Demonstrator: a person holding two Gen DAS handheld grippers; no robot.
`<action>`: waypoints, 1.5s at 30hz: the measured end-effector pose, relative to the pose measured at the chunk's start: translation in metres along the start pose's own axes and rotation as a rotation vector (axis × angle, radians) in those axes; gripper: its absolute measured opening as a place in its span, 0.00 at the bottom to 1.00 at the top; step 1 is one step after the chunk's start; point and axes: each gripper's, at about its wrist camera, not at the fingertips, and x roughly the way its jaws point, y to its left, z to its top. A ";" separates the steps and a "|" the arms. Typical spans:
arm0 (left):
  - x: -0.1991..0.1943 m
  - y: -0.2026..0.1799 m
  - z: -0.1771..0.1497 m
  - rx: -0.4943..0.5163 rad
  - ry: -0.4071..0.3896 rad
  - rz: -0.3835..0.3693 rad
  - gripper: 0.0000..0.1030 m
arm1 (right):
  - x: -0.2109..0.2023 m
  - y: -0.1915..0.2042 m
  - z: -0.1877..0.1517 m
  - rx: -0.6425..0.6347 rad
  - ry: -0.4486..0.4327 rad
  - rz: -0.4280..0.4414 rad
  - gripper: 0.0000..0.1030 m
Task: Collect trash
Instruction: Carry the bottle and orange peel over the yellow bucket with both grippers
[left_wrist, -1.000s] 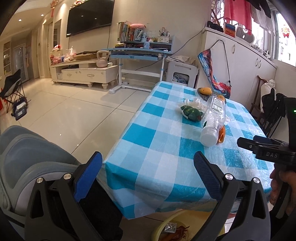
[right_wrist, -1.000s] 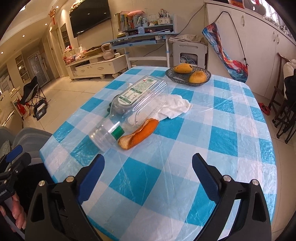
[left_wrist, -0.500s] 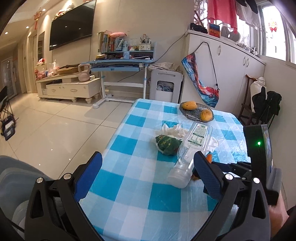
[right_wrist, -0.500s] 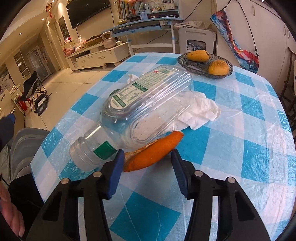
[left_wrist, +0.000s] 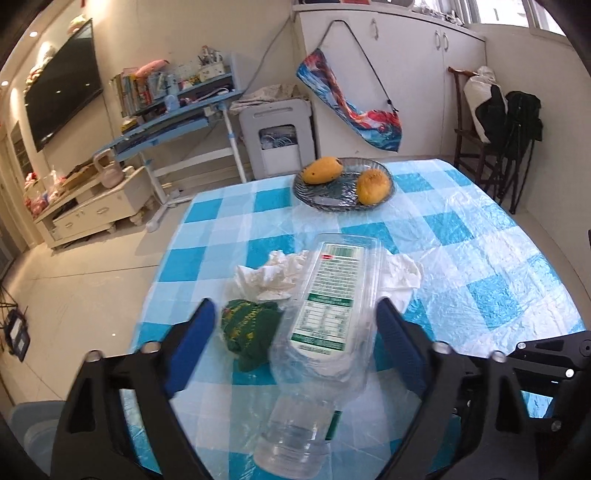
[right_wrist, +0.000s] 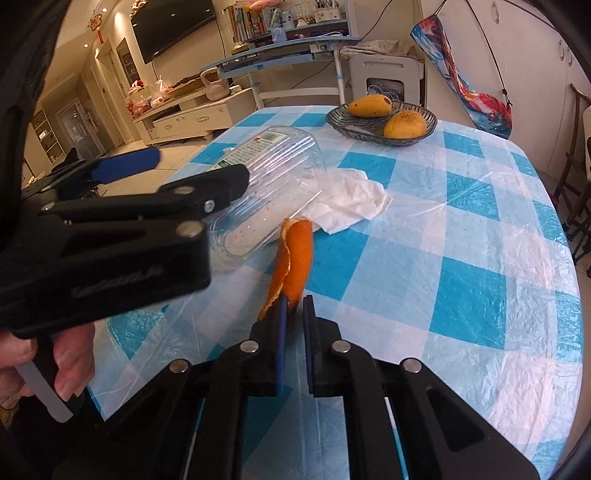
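A clear plastic bottle (left_wrist: 332, 306) (right_wrist: 273, 184) lies on its side on the blue-checked tablecloth (left_wrist: 461, 236), cap end toward me. My left gripper (left_wrist: 295, 343) (right_wrist: 201, 164) straddles it with jaws closing; the pads are not pressing on it. A crumpled green wrapper (left_wrist: 251, 328) also lies between the left pad and the bottle. White tissues (left_wrist: 273, 277) (right_wrist: 351, 199) lie beside and under the bottle. My right gripper (right_wrist: 293, 314) is shut on the near end of an orange peel (right_wrist: 295, 254), which stands up from the cloth just right of the bottle.
A glass bowl (left_wrist: 321, 205) (right_wrist: 347, 125) with two mangoes sits at the table's far end. A chair draped with dark clothes (left_wrist: 498, 122) stands at the far right. A hand (right_wrist: 70, 354) holds the left gripper's handle. The table's near edge is close below.
The left gripper swung from the table's corner to over the bottle and its jaws narrowed. The right gripper moved up to the orange peel and shut on it, tipping it upright.
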 end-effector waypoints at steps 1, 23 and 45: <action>0.004 -0.001 0.001 0.000 0.024 -0.023 0.47 | 0.000 -0.001 0.001 0.002 -0.001 0.004 0.08; -0.021 0.007 0.002 -0.023 0.023 0.021 0.71 | 0.018 0.016 0.019 -0.017 -0.008 0.014 0.51; -0.093 0.108 -0.078 -0.397 -0.038 -0.177 0.51 | -0.022 0.001 0.002 0.106 -0.058 0.160 0.15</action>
